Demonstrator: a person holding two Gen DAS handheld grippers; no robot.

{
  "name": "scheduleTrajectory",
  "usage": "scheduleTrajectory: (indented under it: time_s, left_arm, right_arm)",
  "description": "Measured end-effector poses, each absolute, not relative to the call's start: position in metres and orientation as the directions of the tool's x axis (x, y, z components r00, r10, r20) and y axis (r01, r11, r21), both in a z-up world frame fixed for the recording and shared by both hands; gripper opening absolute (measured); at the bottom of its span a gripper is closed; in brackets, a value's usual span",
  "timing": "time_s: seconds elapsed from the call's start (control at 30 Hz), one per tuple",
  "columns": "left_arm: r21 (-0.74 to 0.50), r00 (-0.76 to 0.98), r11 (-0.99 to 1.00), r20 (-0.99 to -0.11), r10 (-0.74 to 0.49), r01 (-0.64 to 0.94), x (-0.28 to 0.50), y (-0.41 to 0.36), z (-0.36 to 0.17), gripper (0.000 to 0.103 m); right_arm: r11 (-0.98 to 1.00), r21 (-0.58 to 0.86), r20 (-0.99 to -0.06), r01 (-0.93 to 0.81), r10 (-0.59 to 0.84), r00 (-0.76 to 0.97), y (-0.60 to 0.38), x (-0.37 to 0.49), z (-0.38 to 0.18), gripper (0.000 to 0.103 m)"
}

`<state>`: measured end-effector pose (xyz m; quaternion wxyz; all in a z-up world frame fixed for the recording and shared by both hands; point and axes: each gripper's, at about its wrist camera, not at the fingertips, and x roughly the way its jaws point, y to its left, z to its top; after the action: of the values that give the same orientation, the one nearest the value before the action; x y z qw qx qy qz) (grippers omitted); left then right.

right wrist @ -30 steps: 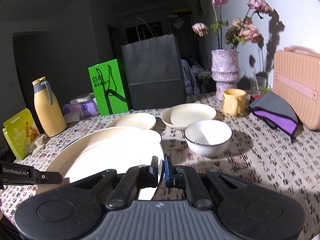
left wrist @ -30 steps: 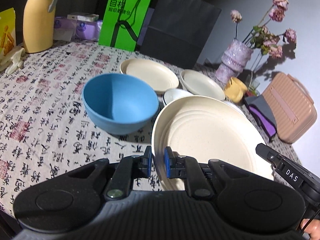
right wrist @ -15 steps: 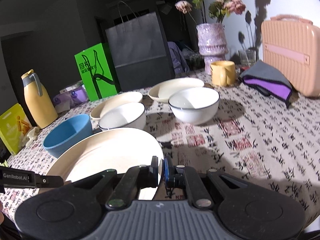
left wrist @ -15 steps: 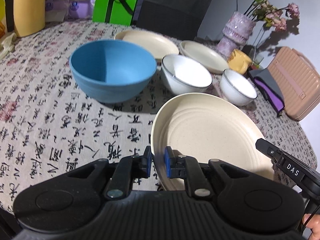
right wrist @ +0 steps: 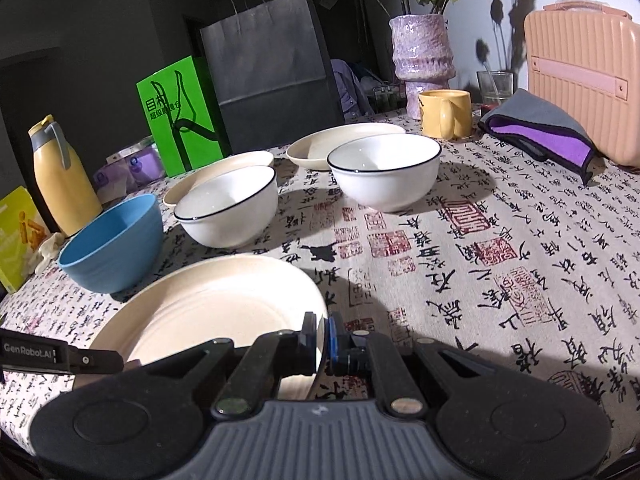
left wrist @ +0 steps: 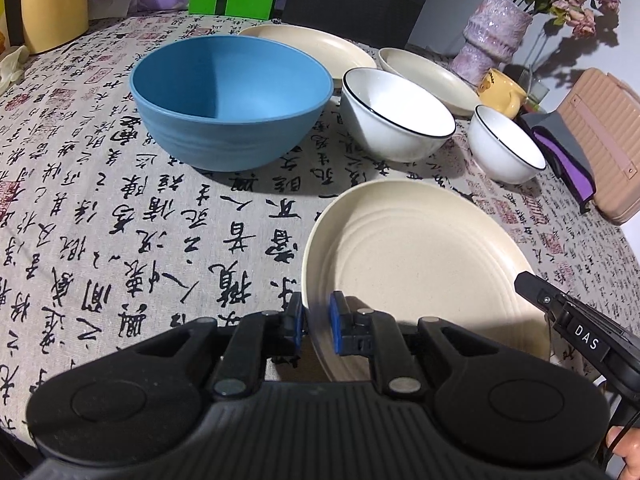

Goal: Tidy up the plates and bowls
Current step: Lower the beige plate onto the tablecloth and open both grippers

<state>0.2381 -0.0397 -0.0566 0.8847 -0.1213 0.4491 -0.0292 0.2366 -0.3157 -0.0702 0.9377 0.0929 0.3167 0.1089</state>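
1. Cream plate [left wrist: 424, 264] is clamped on its near rim by the left gripper [left wrist: 316, 320], and the right gripper [right wrist: 322, 340] pinches the opposite rim [right wrist: 216, 312]; both pairs of jaws are closed on it.
2. The plate is low over the patterned tablecloth [left wrist: 120, 220], in front of the blue bowl [left wrist: 232, 100] and the two white bowls [left wrist: 396, 114] [left wrist: 506, 144].
3. Step in hand, as I judge: setting the plate down. Next it needs level lowering until it rests, then both jaws open together.
4. Compared with one second ago, the plate is lower and flatter, and both white bowls, earlier mostly hidden behind it, now show fully.
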Motion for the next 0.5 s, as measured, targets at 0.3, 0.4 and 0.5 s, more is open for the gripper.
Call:
scheduleTrajectory:
  time_s: [0.3, 0.4, 0.5]
  left_arm:
    - [-0.219, 0.617, 0.975, -0.772, -0.151, -0.035, 0.2355, -0.0435, -0.0582, 0.014]
    - [-0.236, 0.619, 0.971, -0.768, -0.162, -0.039, 0.235, -0.0413, -0.0589, 0.016]
    - [-0.267, 0.622, 0.963, -0.76, -0.189, -0.033, 0.2343, -0.0378, -0.0585, 0.024]
  right_arm:
    - [0.954, 0.259, -0.559, -0.152, 0.277, 0.782, -0.3174, 0.2351, -0.0769, 0.006]
    - [0.95, 0.275, -0.559, -0.148, 0.283, 0.779, -0.319, 0.2367, -0.0772, 0.008]
    - [0.94, 0.308, -0.55, -0.146, 0.301, 0.779, -0.3212, 0.2362, -0.076, 0.012]
